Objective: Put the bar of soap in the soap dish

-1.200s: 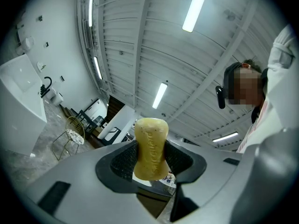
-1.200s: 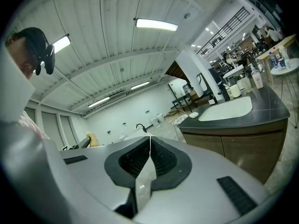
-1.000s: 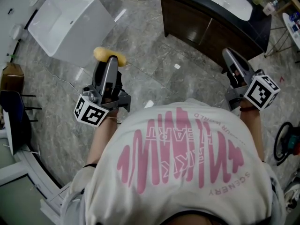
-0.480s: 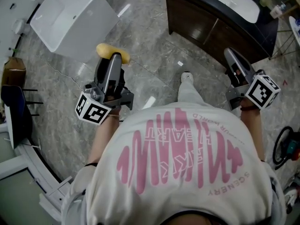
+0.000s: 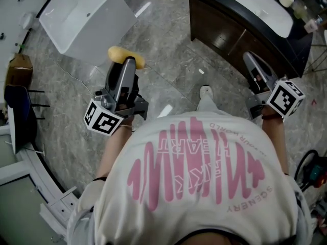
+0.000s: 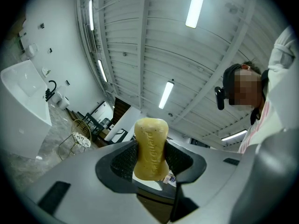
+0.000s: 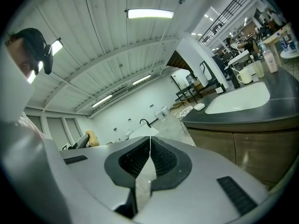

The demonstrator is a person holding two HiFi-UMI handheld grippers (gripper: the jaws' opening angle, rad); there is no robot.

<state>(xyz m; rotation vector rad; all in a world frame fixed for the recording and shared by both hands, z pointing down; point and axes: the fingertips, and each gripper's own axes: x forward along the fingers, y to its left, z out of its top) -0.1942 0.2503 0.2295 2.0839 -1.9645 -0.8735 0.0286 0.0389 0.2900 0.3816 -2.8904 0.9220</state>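
Observation:
A yellow bar of soap [image 5: 125, 56] is held off the floor, standing on end, by my left gripper [image 5: 127, 64], whose pads are shut on its narrow waist. In the left gripper view the soap [image 6: 150, 148] sticks up between the left gripper's [image 6: 150, 161] ribbed pads. My right gripper [image 5: 252, 64] is shut with nothing in it, its pads meeting edge to edge [image 7: 149, 154]. It points toward the dark vanity [image 5: 225, 34]. A small white dish-like thing [image 7: 199, 106] lies on the vanity's near corner; I cannot tell whether it is the soap dish.
A white sink [image 5: 258, 6] is set in the vanity's dark top, with a cup and bottles [image 7: 268, 59] at its far end. A white freestanding basin [image 5: 87, 22] stands at the upper left. A dark chair [image 5: 18, 116] is at the left edge. One shoe [image 5: 205, 92] steps forward on the marble floor.
The person has walked toward the vanity: a foot has come into view, and the floor, vanity and basin have shifted in the head view. Both grippers are carried along, the soap still gripped.

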